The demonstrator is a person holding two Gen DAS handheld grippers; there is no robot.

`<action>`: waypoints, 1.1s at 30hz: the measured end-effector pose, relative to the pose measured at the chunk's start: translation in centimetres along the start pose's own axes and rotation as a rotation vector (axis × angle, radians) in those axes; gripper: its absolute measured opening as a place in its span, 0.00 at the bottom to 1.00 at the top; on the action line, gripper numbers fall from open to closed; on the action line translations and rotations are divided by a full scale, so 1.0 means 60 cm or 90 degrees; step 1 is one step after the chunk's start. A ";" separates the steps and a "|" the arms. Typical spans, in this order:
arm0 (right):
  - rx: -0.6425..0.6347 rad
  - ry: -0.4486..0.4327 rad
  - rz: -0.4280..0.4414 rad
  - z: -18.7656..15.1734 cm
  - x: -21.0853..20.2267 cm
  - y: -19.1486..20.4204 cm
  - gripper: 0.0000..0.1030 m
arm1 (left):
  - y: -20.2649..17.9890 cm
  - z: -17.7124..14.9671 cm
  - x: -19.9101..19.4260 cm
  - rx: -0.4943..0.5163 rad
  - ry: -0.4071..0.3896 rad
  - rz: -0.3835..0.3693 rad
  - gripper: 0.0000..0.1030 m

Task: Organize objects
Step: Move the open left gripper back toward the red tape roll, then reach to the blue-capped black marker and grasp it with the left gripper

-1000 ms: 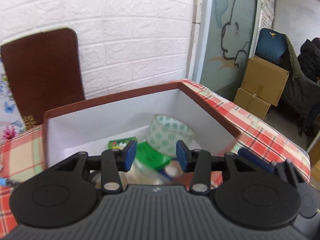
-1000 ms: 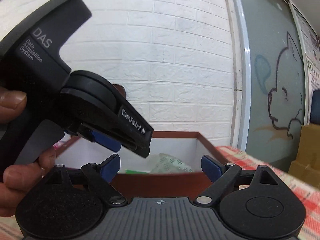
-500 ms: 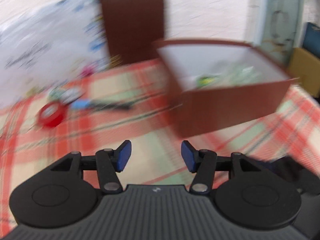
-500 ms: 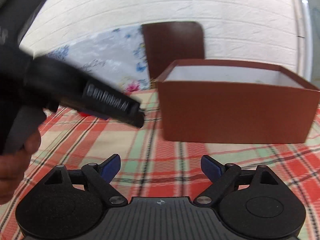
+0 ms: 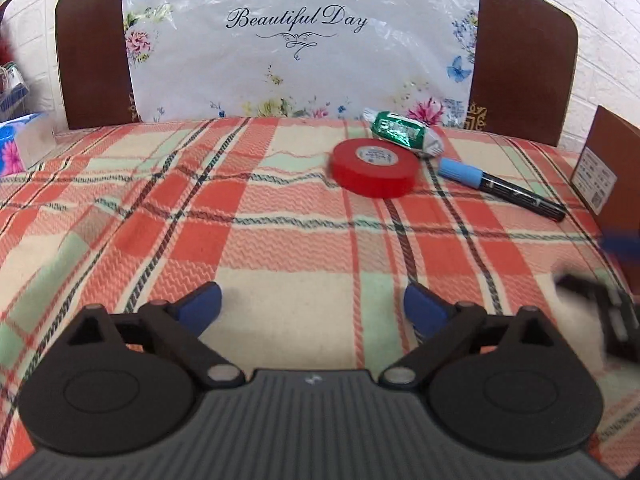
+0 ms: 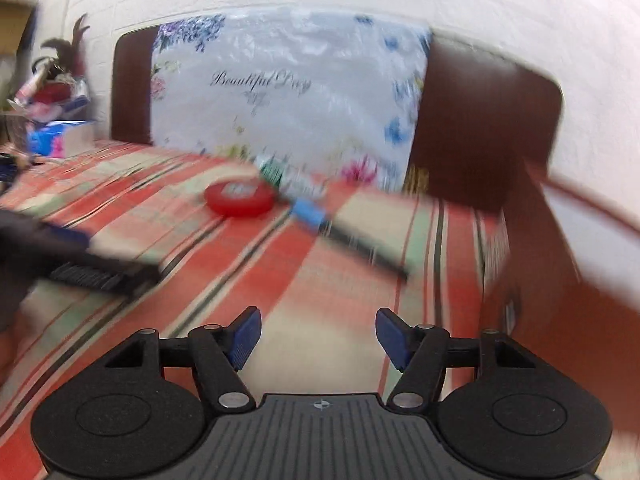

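Observation:
On the plaid tablecloth lie a red tape roll, a green wrapped packet behind it and a black marker with a blue cap to its right. My left gripper hovers well short of them, jaws opening wide with nothing between them. The right wrist view is blurred: the red tape roll and marker lie ahead of my right gripper, whose jaws are closing on nothing. The brown box stands at its right, and the left gripper's body at its left.
A floral sheet reading "Beautiful Day" leans on a brown board against the white brick wall. A blue tissue pack sits at the far left edge. The brown box's corner shows at the right.
Both grippers swung left, away from the brown box, toward the tape, packet and marker. The left jaws widened a lot and the right jaws narrowed.

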State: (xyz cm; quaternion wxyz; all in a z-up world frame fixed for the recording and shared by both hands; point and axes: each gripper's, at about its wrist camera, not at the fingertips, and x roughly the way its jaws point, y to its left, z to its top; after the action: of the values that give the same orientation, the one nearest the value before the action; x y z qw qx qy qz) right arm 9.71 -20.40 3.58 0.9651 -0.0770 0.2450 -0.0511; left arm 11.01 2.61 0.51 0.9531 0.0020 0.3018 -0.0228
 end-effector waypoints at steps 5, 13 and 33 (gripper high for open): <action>-0.020 0.010 -0.042 0.063 0.095 -0.021 0.66 | -0.010 0.002 0.006 0.001 -0.002 0.000 0.97; 0.050 0.076 0.041 0.043 0.128 -0.046 0.27 | -0.009 0.003 0.005 0.003 -0.003 0.000 0.97; 0.086 0.059 0.088 -0.114 -0.193 0.033 0.20 | -0.015 0.003 -0.025 -0.018 0.051 0.027 0.93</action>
State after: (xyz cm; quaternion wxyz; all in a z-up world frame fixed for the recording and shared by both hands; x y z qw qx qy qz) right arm -3.61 -17.69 2.68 0.9569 0.0077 0.2903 -0.0042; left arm 9.87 1.77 1.52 0.9404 -0.0038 0.3400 0.0020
